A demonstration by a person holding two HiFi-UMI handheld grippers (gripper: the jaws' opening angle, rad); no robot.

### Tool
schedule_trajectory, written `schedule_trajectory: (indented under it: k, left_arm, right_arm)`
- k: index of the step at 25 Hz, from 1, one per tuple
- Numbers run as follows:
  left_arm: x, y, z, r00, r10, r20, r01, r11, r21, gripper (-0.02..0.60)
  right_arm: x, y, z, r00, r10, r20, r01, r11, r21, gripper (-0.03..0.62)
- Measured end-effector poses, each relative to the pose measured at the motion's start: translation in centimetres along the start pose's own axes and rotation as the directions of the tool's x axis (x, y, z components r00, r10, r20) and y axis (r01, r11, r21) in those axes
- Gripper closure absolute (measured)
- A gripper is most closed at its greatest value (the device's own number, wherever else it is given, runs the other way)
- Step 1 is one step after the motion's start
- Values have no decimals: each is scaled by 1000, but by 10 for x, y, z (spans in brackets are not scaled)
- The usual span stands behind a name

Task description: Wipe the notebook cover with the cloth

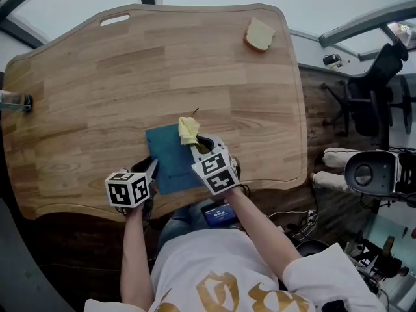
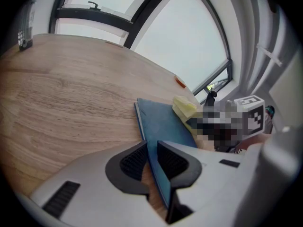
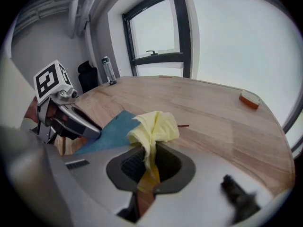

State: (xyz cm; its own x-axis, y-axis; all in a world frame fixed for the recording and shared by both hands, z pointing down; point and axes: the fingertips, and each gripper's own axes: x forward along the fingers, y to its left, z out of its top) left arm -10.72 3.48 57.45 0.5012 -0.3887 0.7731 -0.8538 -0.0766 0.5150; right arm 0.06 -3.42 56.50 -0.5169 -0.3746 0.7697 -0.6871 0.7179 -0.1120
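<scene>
Head view: one blue notebook (image 1: pixel 170 160) flat on the wooden surface (image 1: pixel 97 77), close to the near edge and roughly midway along it. One yellow cloth (image 1: pixel 188 130), bunched over the notebook's far right corner. Two tongs, one per hand. Left tongs (image 2: pixel 150 157) closed almost fully, ribbed pads clamped on the notebook's near left edge. Right tongs (image 3: pixel 150 162) pinched tight on the cloth, a wad standing above the jaws. One tan block with an orange side (image 1: pixel 259 34) near the far right corner; one bottle (image 1: pixel 16 101) at the left edge. Left gripper view alone: the notebook's thin edge running between the pads. Right gripper view alone: the bottle standing upright. Head view alone: one black office chair (image 1: pixel 374 90) beyond the right edge.
</scene>
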Motion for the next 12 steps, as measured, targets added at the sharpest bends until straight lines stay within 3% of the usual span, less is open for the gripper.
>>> schedule_trajectory:
  k: [12]
  left_arm:
    - [-1, 1, 0, 1000, -13, -3, 13, 1000, -7, 506]
  right_arm:
    - [16, 21, 17, 998, 61, -11, -62, 996, -63, 554]
